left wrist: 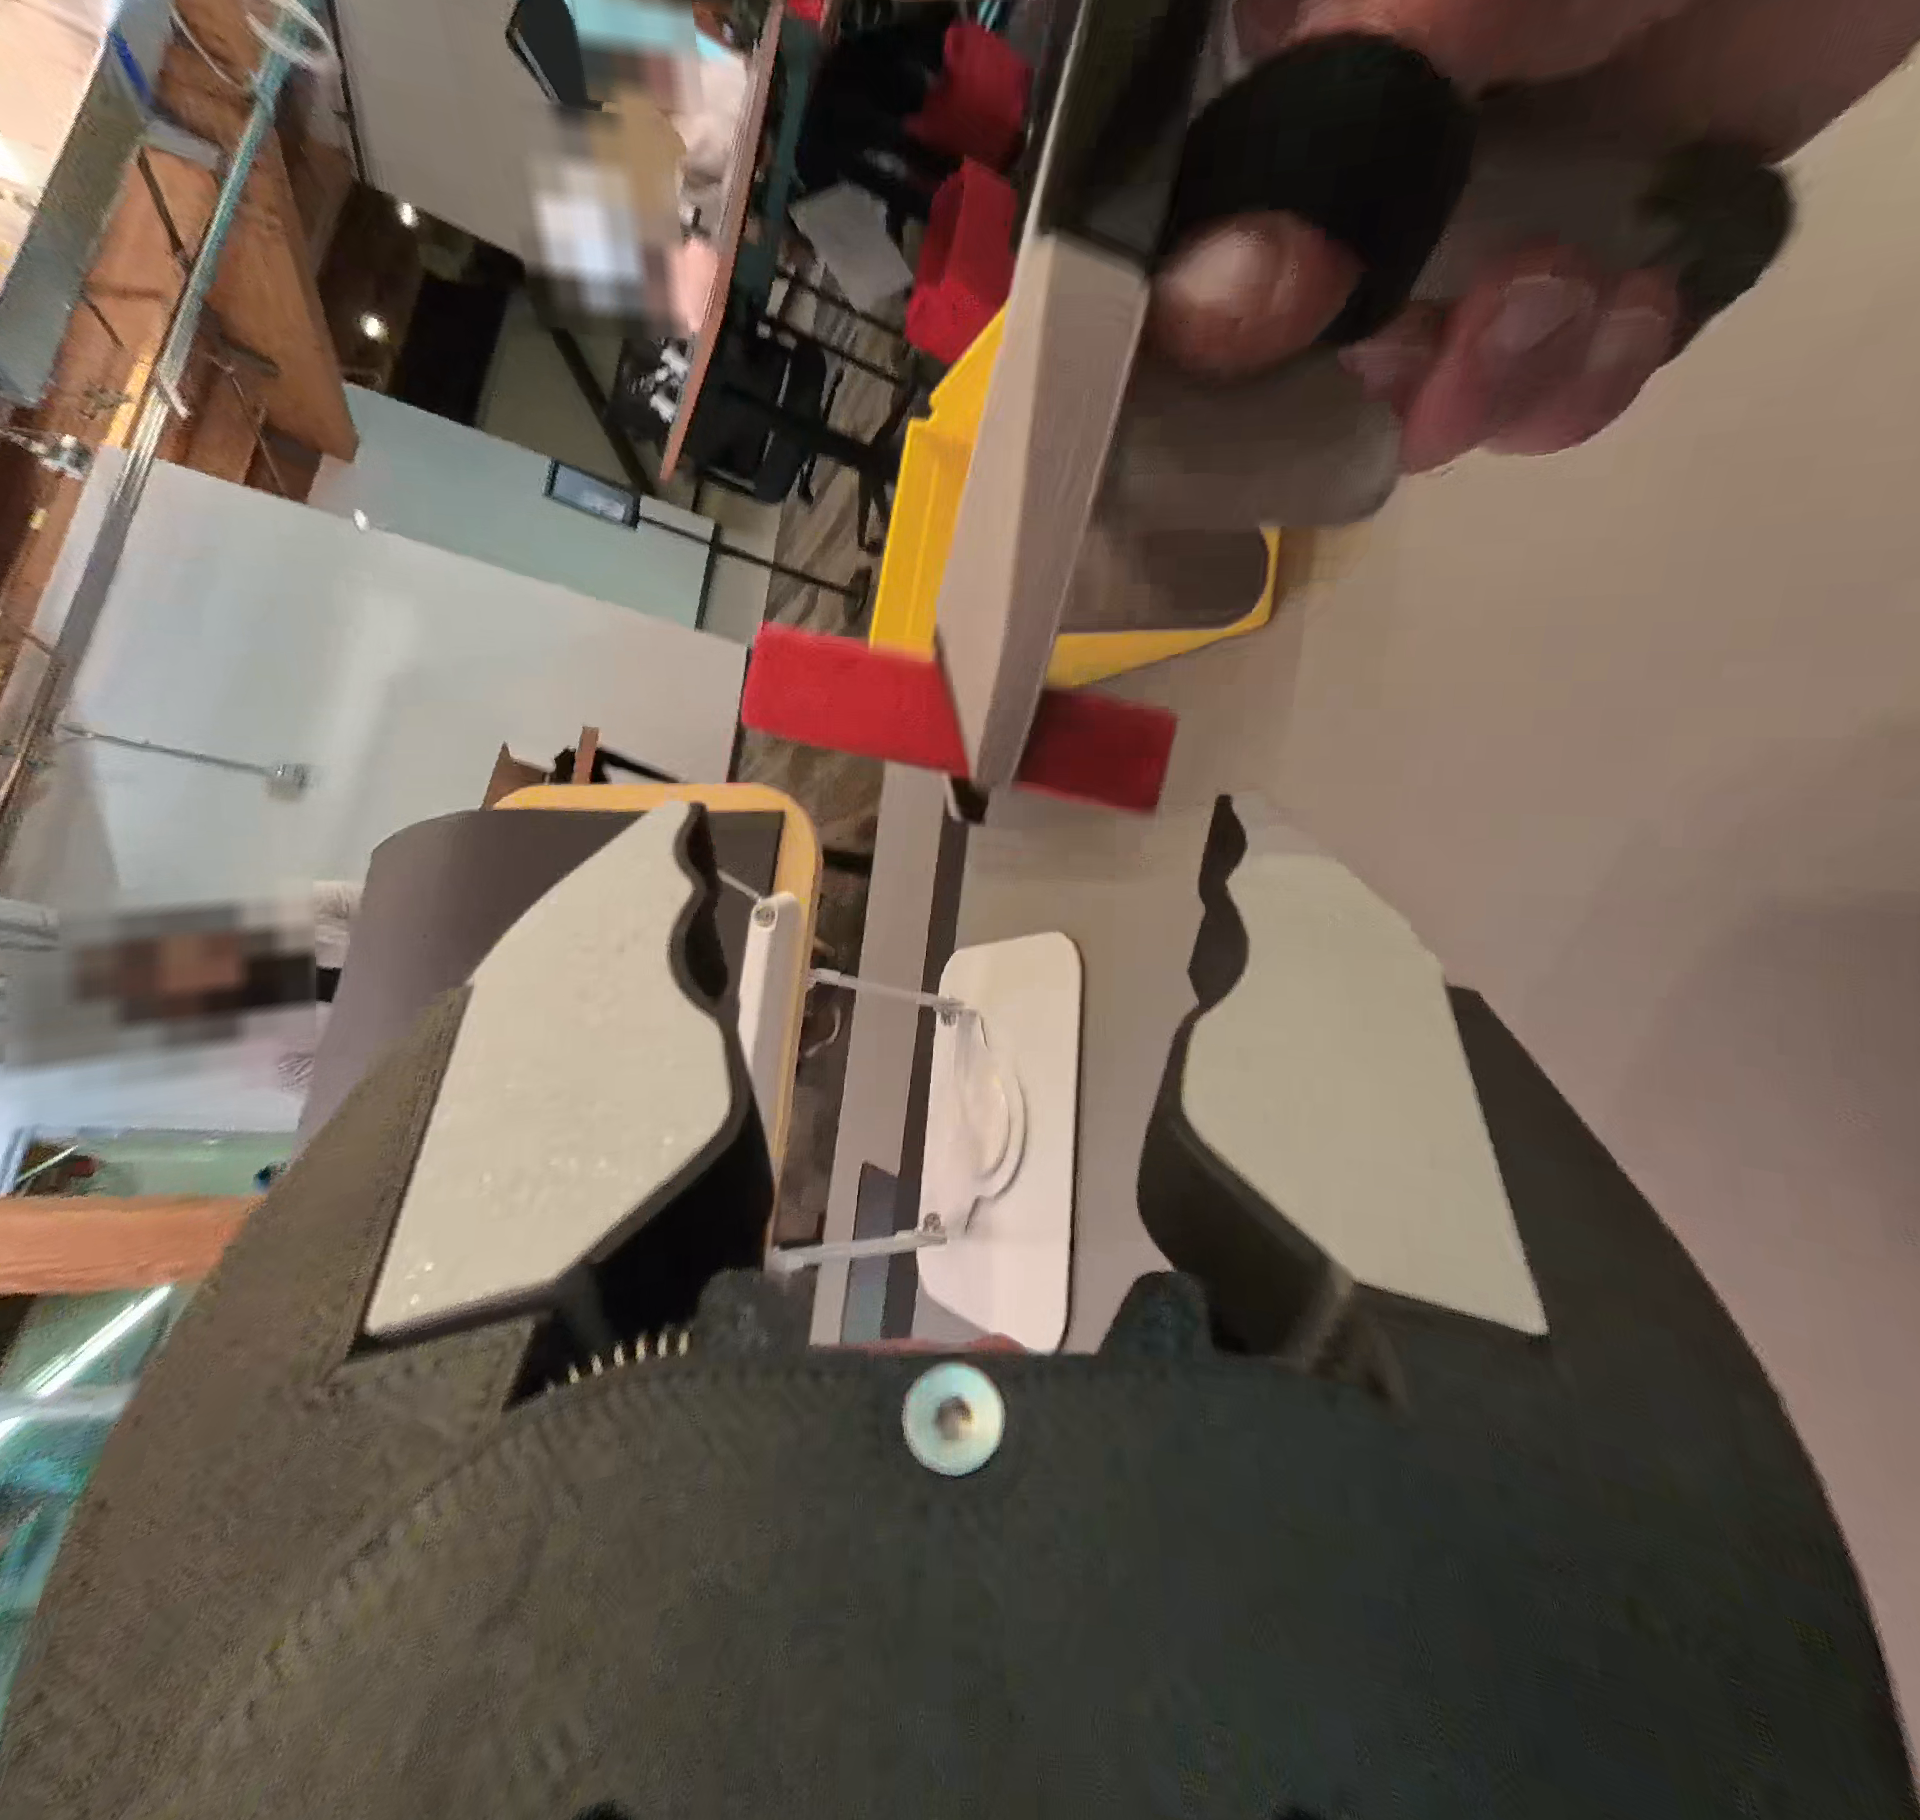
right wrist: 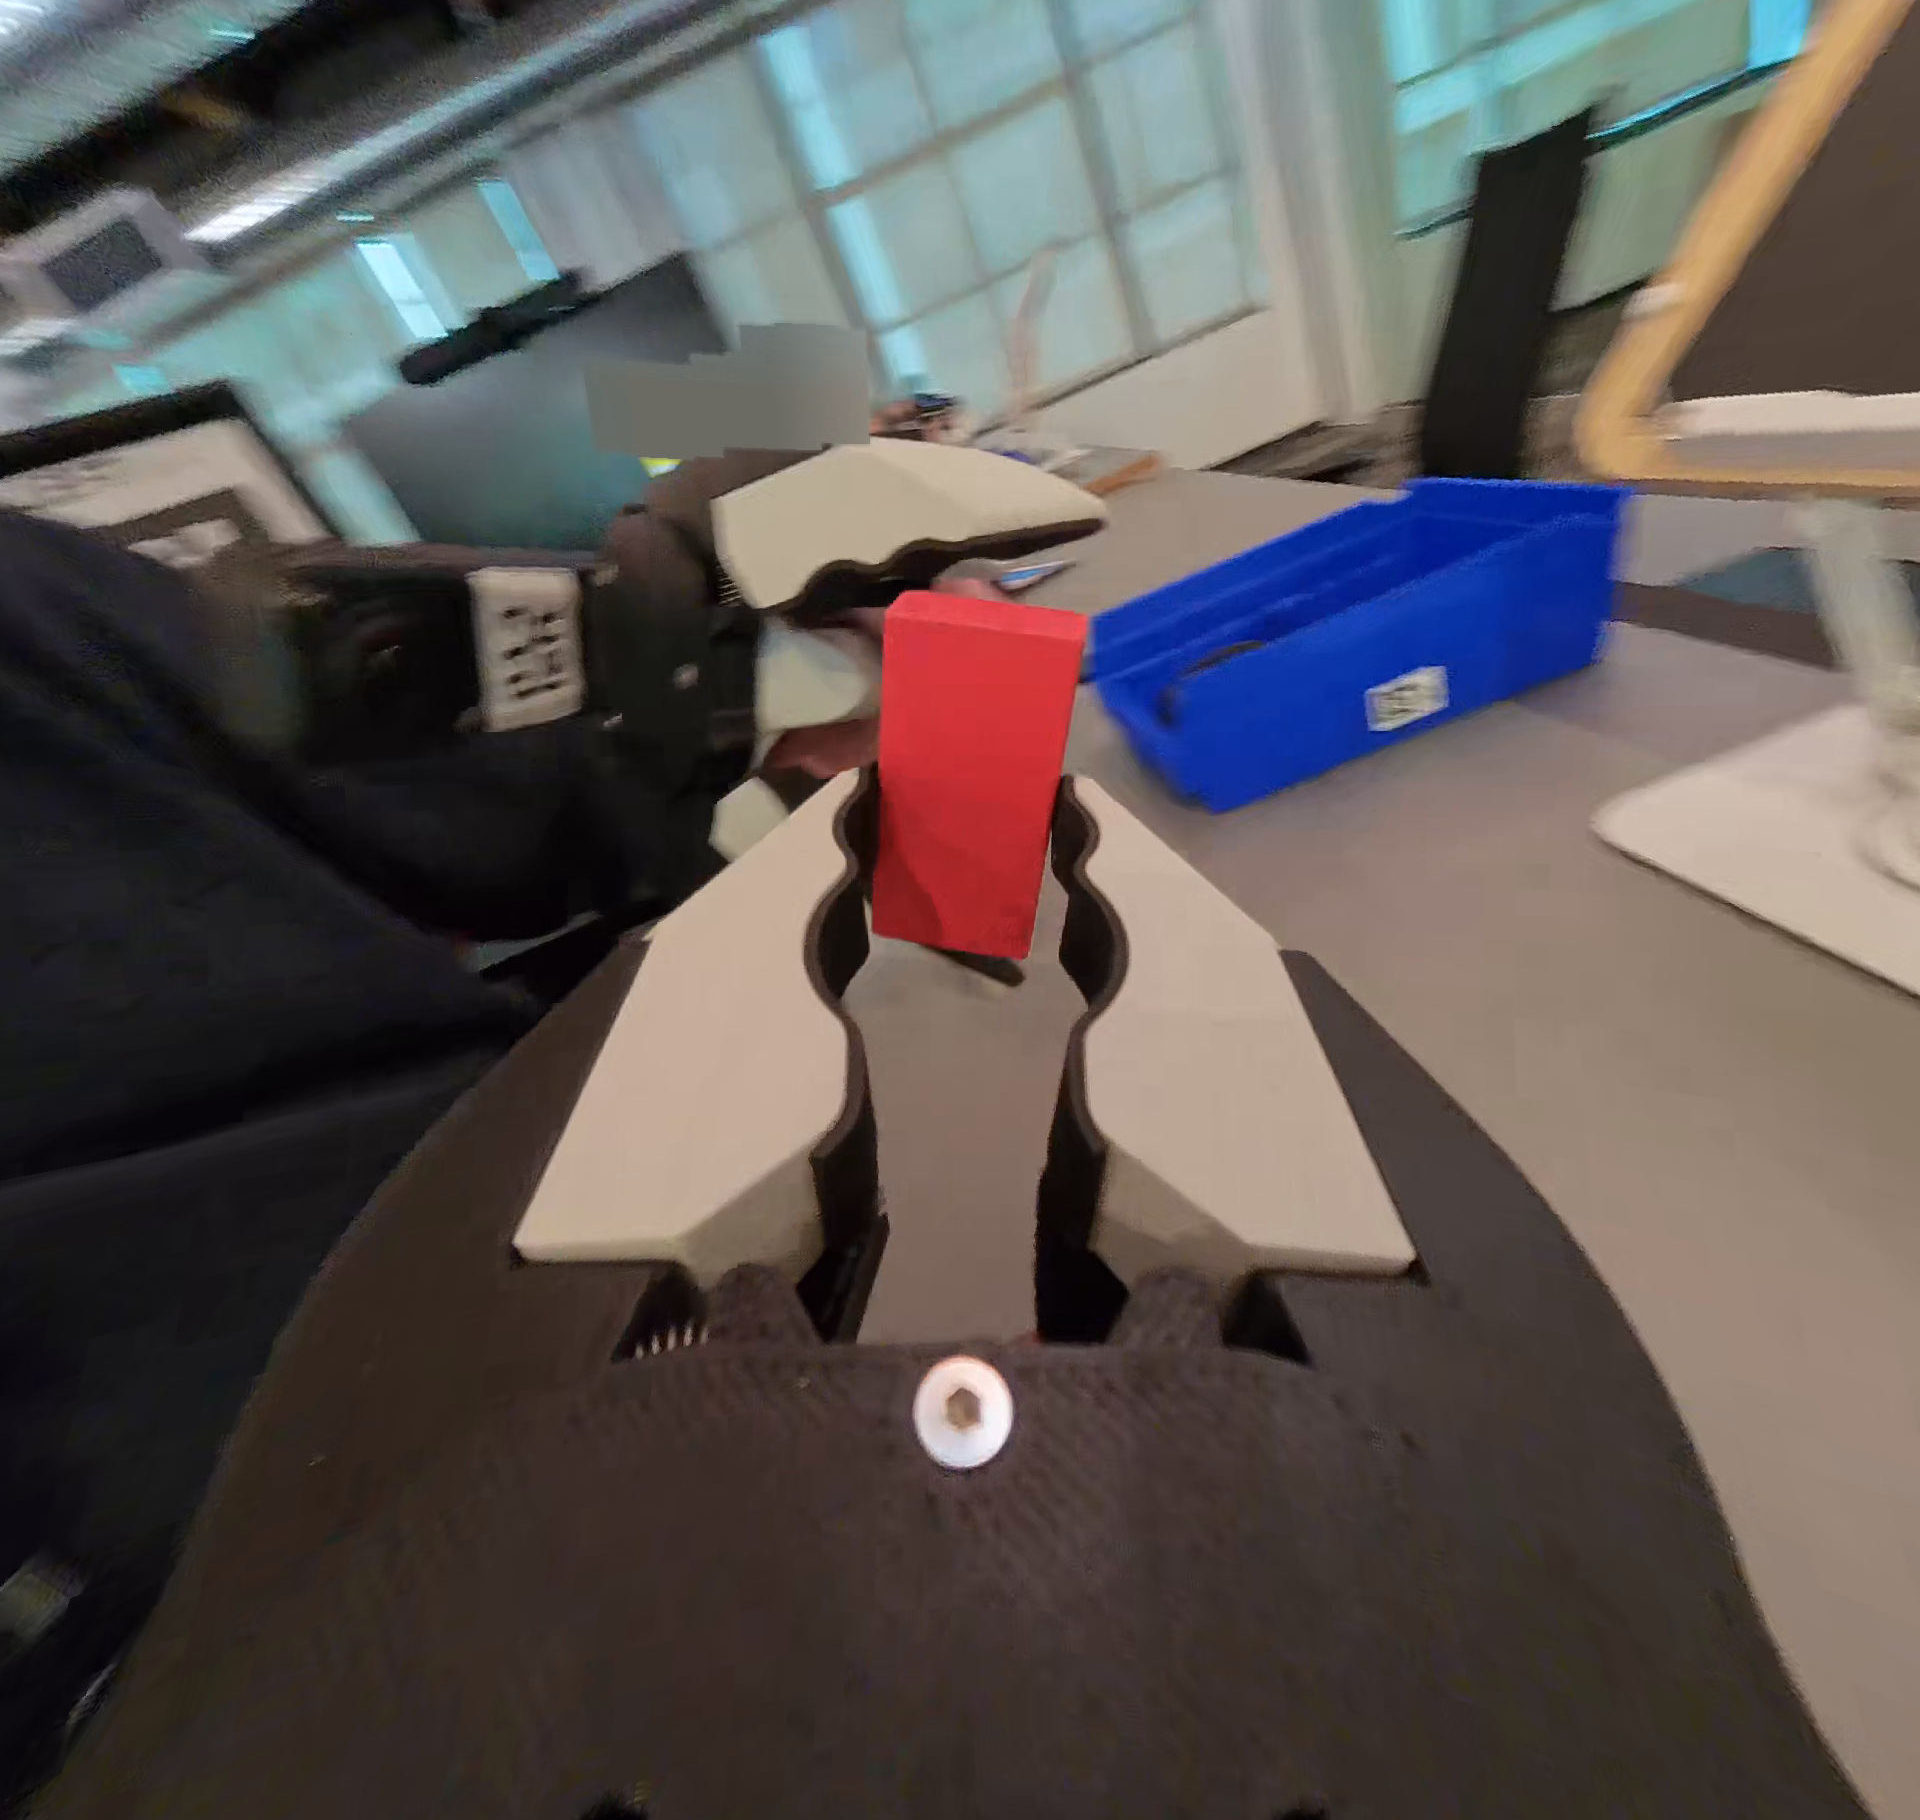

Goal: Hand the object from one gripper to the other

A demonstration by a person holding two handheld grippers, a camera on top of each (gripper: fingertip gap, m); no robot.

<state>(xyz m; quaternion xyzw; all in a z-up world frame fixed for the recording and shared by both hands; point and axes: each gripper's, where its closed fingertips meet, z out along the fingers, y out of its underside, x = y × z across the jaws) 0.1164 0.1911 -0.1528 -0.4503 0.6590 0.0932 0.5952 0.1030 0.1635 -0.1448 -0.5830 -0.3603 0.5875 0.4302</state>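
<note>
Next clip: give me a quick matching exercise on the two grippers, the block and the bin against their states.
Things:
1. left gripper
2. right gripper
3. red block
4. blue bin

States:
A. resting on the grey table
B. held off the table, standing upright between two fingertips
C. open, nothing between its fingers
D. shut on the block

Pairs: 1-C, 2-D, 3-B, 4-A

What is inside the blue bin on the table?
The blue bin shows a dark, looped item along its near inner wall; blur hides what it is. Its front wall covers the rest of the floor.
</note>
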